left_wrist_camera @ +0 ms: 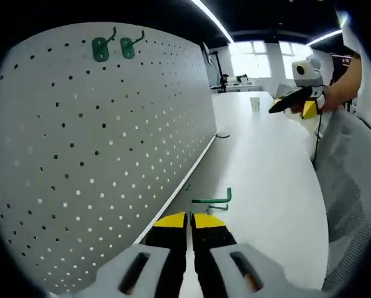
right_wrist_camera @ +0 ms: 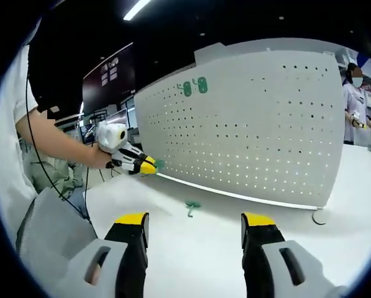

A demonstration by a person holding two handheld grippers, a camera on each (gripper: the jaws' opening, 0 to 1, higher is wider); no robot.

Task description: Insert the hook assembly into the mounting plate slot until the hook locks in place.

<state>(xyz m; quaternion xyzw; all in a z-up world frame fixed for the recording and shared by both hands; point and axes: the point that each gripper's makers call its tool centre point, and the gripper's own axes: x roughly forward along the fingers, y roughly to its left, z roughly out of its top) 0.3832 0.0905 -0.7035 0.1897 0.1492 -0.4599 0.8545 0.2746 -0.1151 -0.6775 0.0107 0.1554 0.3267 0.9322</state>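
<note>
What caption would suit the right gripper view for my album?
Open tongs face a green hook lying on the white table before a pegboard already holding two hooks.

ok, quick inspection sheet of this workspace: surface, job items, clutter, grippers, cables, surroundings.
Surface: white table, bare in most places.
Job's things: white pegboard stands upright on the table; two green hooks already mounted near its top; one loose green hook lies on the table near the board's base.
Clutter: pale cup at the table's far end.
Grippers: left hand-held gripper jaws together, nothing between them, just short of the loose hook; right hand-held gripper jaws wide apart, empty.
Cables: thin dark cable hangs by the person's arm.
Surroundings: office with ceiling strip lights, bright windows; another person stands beyond the board.
</note>
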